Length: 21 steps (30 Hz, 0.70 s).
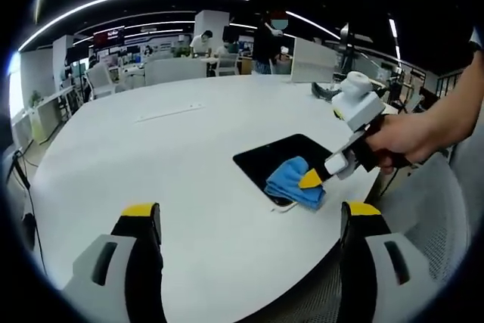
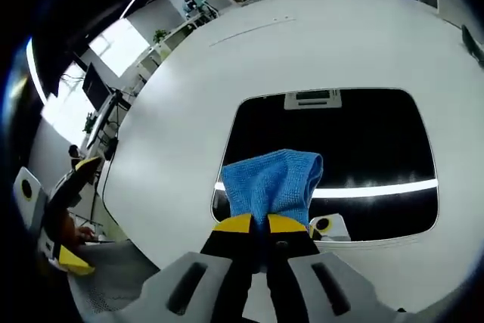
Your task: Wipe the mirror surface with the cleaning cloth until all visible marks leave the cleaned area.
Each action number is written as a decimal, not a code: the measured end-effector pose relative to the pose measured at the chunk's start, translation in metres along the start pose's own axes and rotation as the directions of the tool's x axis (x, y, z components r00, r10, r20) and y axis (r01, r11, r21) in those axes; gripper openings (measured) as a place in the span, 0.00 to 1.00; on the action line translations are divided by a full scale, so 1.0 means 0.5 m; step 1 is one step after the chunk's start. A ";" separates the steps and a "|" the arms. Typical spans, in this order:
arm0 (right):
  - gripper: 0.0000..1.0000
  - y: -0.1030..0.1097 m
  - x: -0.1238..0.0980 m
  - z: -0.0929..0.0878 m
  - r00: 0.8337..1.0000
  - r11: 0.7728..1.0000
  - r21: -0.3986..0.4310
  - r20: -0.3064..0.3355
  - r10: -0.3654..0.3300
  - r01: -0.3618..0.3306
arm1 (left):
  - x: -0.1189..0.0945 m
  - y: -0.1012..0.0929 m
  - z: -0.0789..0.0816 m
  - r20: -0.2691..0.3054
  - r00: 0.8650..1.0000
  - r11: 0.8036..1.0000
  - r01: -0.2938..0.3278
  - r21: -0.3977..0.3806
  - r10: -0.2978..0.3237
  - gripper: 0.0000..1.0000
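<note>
A dark rectangular mirror [image 2: 355, 141] lies flat on the white round table [image 2: 181, 104]; it reflects a ceiling light strip. A blue cleaning cloth [image 2: 272, 179] rests on the mirror's near edge, and my right gripper [image 2: 259, 225] is shut on it. In the left gripper view the mirror [image 1: 276, 158] sits right of centre with the cloth [image 1: 291, 183] on its near right corner, held by the right gripper [image 1: 311, 180] in a person's hand. My left gripper [image 1: 249, 213] hangs open above the table's near side, with nothing between its yellow-tipped fingers.
The table [image 1: 151, 156] carries a thin flat strip [image 1: 170, 112] toward its far side. Beyond it are office desks, chairs and people [image 1: 266, 43]. A mesh chair [image 1: 439, 209] stands at the table's right edge. The left gripper [image 2: 64, 217] appears at the left of the right gripper view.
</note>
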State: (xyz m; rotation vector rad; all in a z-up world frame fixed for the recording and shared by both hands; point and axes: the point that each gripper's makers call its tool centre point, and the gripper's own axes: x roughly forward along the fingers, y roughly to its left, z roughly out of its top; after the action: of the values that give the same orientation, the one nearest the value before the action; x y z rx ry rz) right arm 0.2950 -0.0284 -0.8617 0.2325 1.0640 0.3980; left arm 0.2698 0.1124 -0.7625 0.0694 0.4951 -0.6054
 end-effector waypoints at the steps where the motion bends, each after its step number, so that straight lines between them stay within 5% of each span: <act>1: 0.00 0.002 -0.003 -0.005 1.000 1.000 -0.002 -0.003 0.000 0.000 | 0.000 -0.001 0.000 -0.001 1.000 1.000 0.000 0.001 0.000 0.98; 21: 0.00 -0.007 -0.013 -0.016 1.000 1.000 -0.019 -0.015 0.016 -0.016 | 0.002 0.002 -0.005 -0.011 1.000 1.000 -0.007 0.004 0.007 0.97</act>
State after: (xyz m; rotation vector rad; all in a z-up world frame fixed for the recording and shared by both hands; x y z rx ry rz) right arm 0.2859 -0.0344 -0.8613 0.2218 1.0729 0.4247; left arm 0.2701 0.1130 -0.7652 0.0781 0.5041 -0.5991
